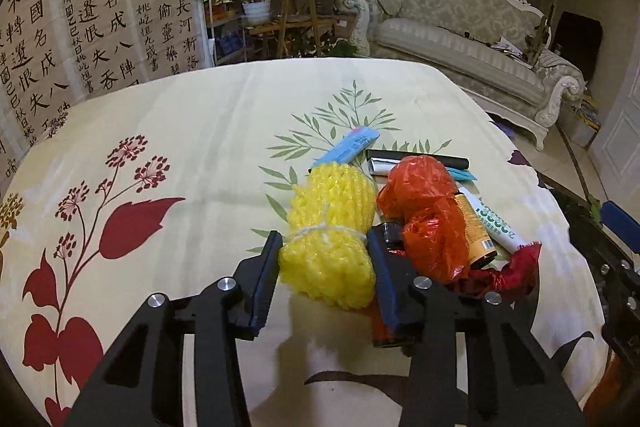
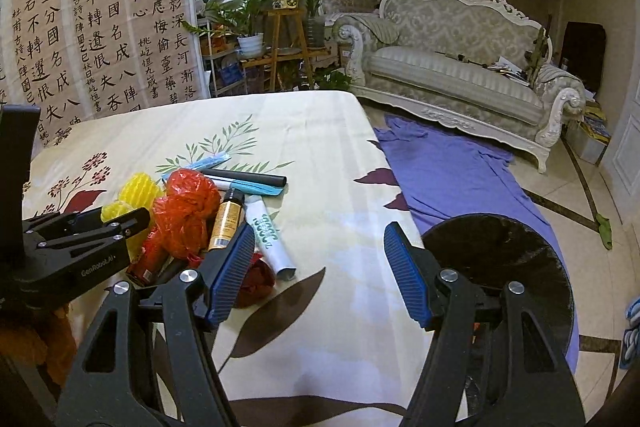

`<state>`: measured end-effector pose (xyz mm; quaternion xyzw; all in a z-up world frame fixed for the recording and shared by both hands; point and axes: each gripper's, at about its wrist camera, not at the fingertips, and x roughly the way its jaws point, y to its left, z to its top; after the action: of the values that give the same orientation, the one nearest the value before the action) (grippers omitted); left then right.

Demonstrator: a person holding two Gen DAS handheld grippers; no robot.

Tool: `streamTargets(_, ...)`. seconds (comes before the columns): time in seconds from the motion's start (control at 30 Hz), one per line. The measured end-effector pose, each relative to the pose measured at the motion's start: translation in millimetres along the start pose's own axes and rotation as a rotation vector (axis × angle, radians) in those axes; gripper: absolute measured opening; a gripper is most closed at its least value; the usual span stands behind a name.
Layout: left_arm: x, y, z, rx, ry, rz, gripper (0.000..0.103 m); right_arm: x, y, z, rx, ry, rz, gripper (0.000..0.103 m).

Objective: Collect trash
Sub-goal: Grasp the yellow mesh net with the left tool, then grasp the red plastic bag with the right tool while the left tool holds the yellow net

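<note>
your left claw [image 1: 324,247] already straddles the yellow foam net [image 1: 330,231], one finger on each side of the tied waist, both looking like they touch it or nearly so. whether it is truly pinched, the views don't settle; treat it as set narrow around the bundle, not yet a sure hold. the net's long axis runs straight away from the claw, along the fingers, so the squeeze comes across its short width, which suits it.

take the net as your landmark on the flowered tabletop [image 1: 180,131]. touching its right side is the crumpled red plastic bag [image 1: 428,211], and just beyond that the amber bottle [image 1: 476,231] and the white tube [image 1: 500,227]. behind the net lie a blue wrapper [image 1: 352,147] and a black stick [image 1: 420,159].

your right claw [image 2: 320,259] stands wide and holds nothing, hovering over bare cloth well right of the net, its left finger near the white tube. the dark round bin [image 2: 504,259] sits just right of that claw, off the table edge. the left hand is plainly the nearer one, so the net looks like its job.
</note>
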<state>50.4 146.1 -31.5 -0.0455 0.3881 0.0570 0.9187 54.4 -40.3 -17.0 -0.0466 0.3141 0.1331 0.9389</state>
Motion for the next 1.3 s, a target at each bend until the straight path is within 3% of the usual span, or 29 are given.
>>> streamTargets(0.27, -23, 24, -3, -0.028, -0.050, 0.062, 0.043, 5, 30, 10, -0.047, -0.006, 0.052, 0.066)
streamTargets(0.67, -28, 73, -10, -0.071, -0.055, 0.187, 0.043, 33, 85, 18, -0.119, 0.040, 0.125, 0.063)
streamTargets(0.83, -28, 82, -13, -0.090, -0.054, 0.184, 0.043, 49, 95, 17, -0.145, 0.086, 0.111, 0.050)
streamTargets(0.93, -28, 83, -15, -0.095, -0.050, 0.175, 0.043, 57, 94, 15, -0.141, 0.124, 0.122, 0.038)
streamTargets(1.07, -28, 80, -16, -0.092, -0.049, 0.163, 0.043, 53, 97, 14, -0.159, 0.111, 0.115, 0.032)
streamTargets(1.13, -29, 79, -15, -0.094, -0.052, 0.158, 0.043, 46, 95, 17, -0.153, 0.096, 0.122, 0.021)
streamTargets(1.3, -36, 69, -15, -0.088, -0.069, 0.137, 0.043, 29, 84, 20, -0.131, 0.058, 0.118, 0.021)
